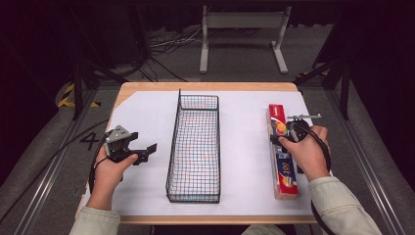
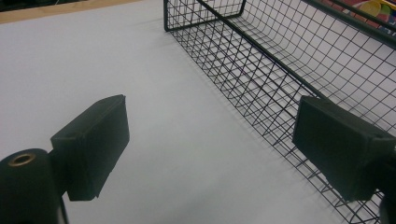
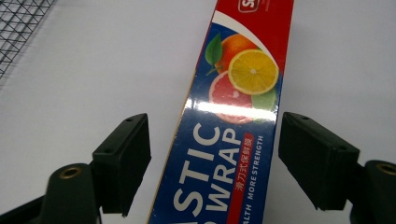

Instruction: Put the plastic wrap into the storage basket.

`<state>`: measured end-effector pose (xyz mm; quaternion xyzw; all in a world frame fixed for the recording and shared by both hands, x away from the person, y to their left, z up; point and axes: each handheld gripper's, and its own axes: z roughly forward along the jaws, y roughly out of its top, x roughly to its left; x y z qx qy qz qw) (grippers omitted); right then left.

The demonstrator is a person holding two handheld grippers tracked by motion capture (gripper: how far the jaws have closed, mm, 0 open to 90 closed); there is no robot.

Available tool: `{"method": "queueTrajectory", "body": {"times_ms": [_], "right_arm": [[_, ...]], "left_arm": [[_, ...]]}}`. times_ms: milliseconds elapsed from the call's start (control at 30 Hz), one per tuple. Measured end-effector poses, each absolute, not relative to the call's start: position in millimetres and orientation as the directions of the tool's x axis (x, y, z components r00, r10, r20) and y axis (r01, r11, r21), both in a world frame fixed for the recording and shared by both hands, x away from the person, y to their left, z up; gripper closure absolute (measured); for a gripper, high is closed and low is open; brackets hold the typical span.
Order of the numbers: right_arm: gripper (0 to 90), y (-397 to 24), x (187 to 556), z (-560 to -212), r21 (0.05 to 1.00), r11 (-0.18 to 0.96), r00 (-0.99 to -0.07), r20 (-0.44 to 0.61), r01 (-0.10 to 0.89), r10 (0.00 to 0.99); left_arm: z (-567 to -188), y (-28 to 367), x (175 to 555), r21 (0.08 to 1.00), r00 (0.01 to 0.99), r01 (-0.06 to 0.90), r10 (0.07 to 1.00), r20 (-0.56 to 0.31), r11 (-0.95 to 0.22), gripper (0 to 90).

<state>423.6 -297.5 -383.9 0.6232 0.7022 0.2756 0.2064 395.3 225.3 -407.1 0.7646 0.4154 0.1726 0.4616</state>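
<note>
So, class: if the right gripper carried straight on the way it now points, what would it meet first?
Most likely the plastic wrap box. The right gripper points down at it with its fingers open on either side of the box and a gap showing at each side, though how far above it they are is unclear.

Plastic wrap box (image 3: 233, 135) lying on white table surface (image 3: 93, 79), running from bottom centre to top right of frame. Right gripper (image 3: 215, 158) jaws spread wide, straddling box without contact. Black wire basket (image 3: 18, 23) corner at upper left.
</note>
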Motion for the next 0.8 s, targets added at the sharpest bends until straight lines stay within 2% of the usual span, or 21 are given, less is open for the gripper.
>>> {"method": "queueTrajectory", "body": {"times_ms": [200, 400, 800], "right_arm": [[22.9, -297.7, 426.2, -392.2, 0.591, 0.033, -0.096, 0.075, 0.806, 0.993], [22.1, -293.7, 428.5, -399.6, 0.576, 0.033, -0.09, 0.07, 0.817, 0.993], [23.0, -285.4, 431.9, -408.7, 0.514, 0.046, -0.067, 0.022, 0.856, 0.997]], "left_arm": [[-407.6, 225.4, 395.7, 0.849, 0.593, 0.478, 0.796, -0.123, -0.225, 11.5], [-408.3, 225.7, 396.0, 0.847, 0.59, 0.481, 0.798, -0.122, -0.226, 11.5], [-408.3, 226.3, 396.0, 0.849, 0.592, 0.478, 0.797, -0.119, -0.227, 11.6]]}}
